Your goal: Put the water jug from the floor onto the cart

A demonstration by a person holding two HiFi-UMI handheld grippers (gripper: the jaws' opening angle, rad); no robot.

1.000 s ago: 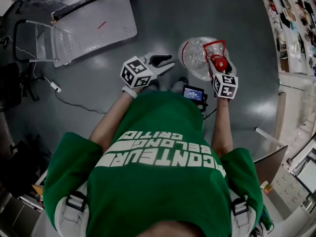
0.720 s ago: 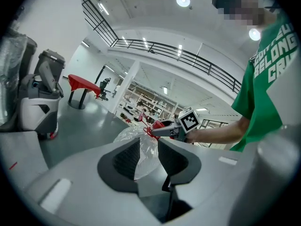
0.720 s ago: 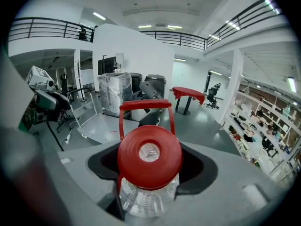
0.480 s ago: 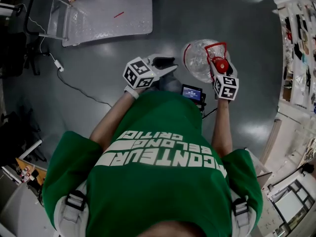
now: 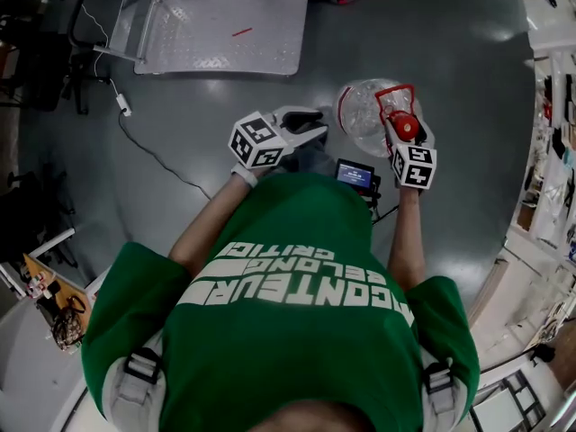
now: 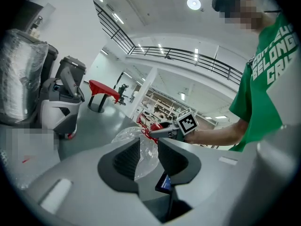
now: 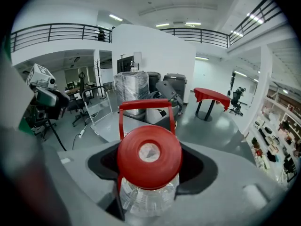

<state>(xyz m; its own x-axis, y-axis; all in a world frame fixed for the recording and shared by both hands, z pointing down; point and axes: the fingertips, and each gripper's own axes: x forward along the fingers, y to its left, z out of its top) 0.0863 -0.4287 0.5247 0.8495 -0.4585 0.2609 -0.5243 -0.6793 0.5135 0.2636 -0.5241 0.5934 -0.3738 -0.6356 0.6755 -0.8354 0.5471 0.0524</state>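
Head view gives me the layout: the water jug (image 5: 362, 115) hangs from my right gripper (image 5: 403, 131), ahead of my chest and, as far as I can judge, clear of the floor (image 5: 468, 52). Right gripper view confirms the hold. Both jaws are clamped on the jug's neck just under the red cap (image 7: 149, 155), with the red handle (image 7: 146, 102) standing up beyond it. The jug's long axis runs from that cap away from me and downward, clear body leading.

My left gripper (image 5: 308, 120) sits just beside the jug on its left, jaws apart with nothing pressed between them. In its own view the jug's body only shows through the gap, farther out.

The cart (image 5: 229, 39) lies well apart, ahead and to the left, its deck stretched across my view with the push bar at the left end. So the jug must travel forward-left, past my free gripper. I judge the left hand nearer the cart, able to steady the body at set-down.
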